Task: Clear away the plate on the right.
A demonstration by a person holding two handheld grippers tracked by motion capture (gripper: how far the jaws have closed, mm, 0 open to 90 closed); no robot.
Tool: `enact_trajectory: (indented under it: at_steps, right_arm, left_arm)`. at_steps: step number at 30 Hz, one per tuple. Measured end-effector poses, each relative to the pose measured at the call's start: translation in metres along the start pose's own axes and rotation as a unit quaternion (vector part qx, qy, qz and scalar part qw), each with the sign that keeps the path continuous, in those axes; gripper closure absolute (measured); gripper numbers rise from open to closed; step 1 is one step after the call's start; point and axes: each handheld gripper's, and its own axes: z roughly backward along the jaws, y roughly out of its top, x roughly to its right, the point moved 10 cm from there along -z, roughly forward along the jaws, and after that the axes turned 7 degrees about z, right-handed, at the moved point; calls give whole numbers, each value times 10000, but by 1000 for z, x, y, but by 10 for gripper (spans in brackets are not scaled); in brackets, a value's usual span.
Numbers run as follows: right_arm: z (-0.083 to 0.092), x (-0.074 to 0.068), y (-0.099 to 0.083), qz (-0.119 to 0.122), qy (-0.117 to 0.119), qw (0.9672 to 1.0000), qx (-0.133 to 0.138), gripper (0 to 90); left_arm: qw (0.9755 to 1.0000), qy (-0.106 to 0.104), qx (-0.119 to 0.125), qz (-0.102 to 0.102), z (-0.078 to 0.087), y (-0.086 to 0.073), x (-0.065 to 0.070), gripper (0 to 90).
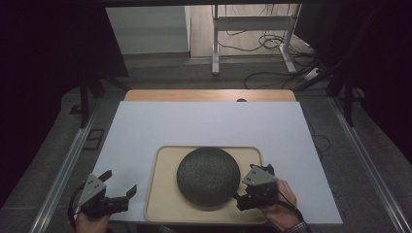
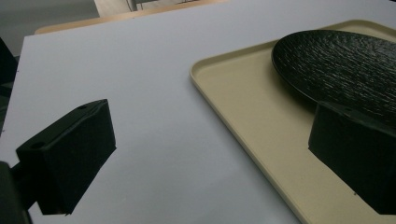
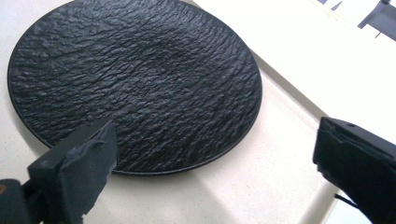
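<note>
Resting flat in the middle of a beige tray (image 1: 163,204), a round black plate (image 1: 208,176), slate-rough and ripple-textured, matte. Hovering at its right edge, right gripper (image 1: 253,187), jaws spread wide, nothing between them, probably lined up for the rim. Waiting left of the smooth, raised-lip tray, left gripper (image 1: 115,187), jaws apart, empty.

A white sheet (image 1: 204,121) covers most of the wooden table (image 1: 209,95), whose bare far edge shows beyond it, while farther off a white metal frame (image 1: 252,29) stands on the floor among loose black cables (image 1: 272,77), and a grey rail (image 1: 63,174) runs along the left side.
</note>
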Motion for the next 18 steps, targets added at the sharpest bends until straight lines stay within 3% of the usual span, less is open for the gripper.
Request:
enact_trajectory:
  at_steps: [4,18]
  right_arm:
    - [3,3,-2,-149,3,9999,52,0]
    - [15,18,-10,-325,-193,9992,97,0]
  left_arm:
    - [10000,4,-3,0,0,0,0,4]
    - [10000,10,-17,7,0,0,-1,4]
